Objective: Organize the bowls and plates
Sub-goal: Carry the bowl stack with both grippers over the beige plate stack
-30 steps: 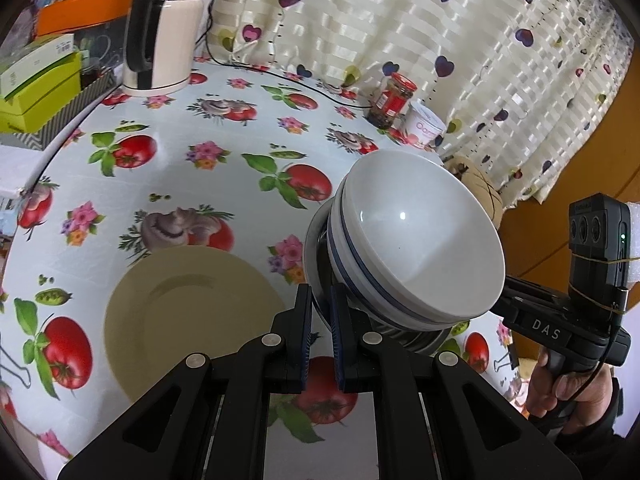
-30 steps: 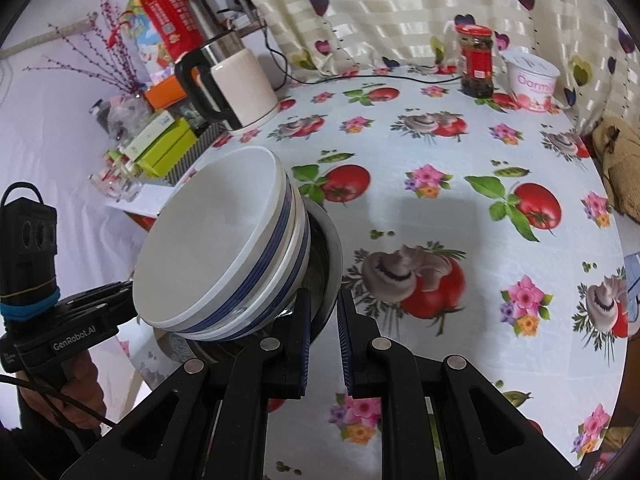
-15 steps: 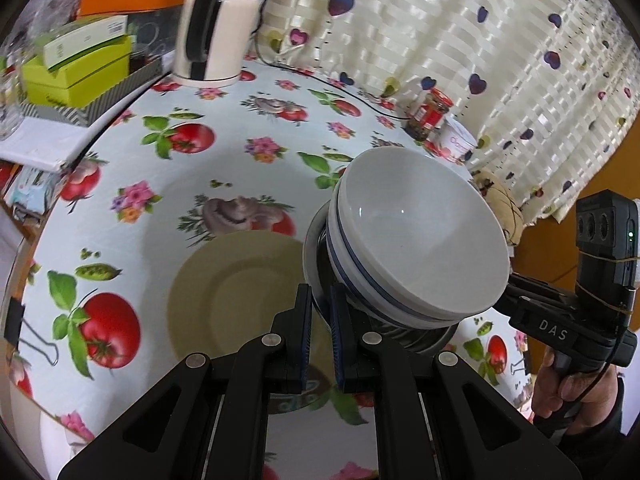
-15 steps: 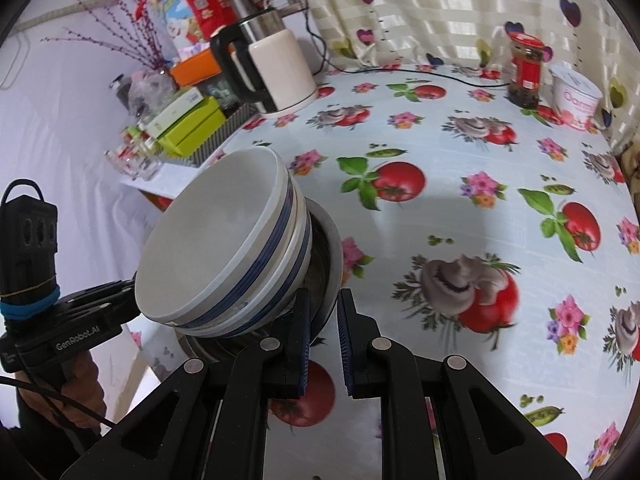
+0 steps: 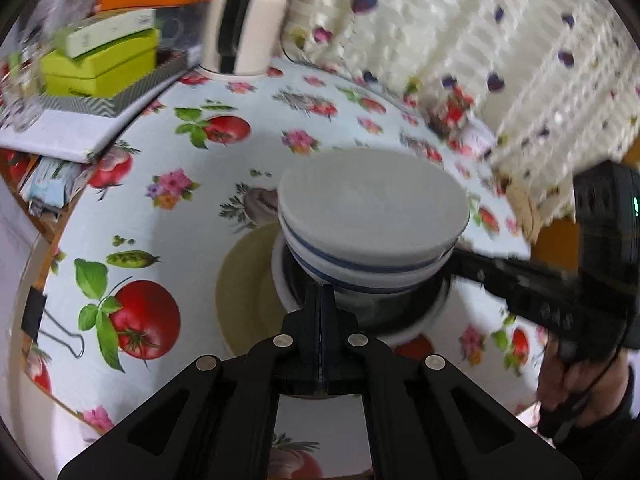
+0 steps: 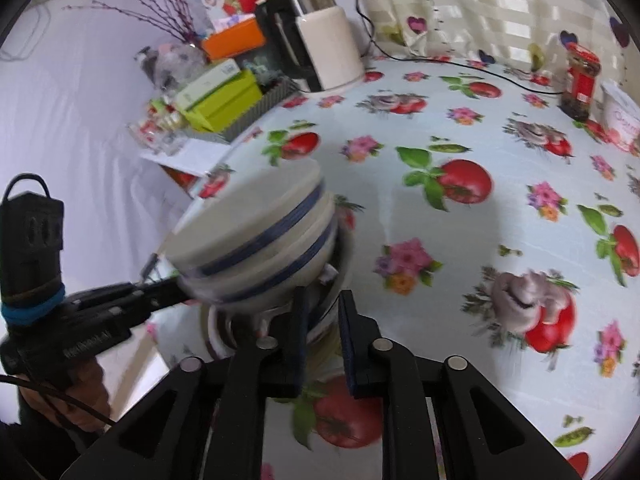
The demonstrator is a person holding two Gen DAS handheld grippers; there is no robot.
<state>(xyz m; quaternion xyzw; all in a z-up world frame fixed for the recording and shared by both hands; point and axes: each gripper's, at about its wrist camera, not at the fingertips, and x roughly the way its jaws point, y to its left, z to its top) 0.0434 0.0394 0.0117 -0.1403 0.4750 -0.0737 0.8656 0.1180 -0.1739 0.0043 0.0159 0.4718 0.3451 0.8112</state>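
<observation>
Snapping together, my left gripper (image 5: 321, 300) now shows pads touching with nothing between them; half a second ago they clamped the white plate (image 5: 280, 280) under the two stacked bowls (image 5: 372, 220). My right gripper (image 6: 322, 320) alone grips that plate, above the yellow plate (image 5: 240, 292). Motion blur hides whether the stack rests there.

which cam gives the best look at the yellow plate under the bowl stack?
Left wrist. The yellow plate shows there as a broad crescent on the tablecloth, left of the stacked bowls. In the right wrist view only a blurred yellowish sliver peeks out between that gripper's fingers, under the stack.
</observation>
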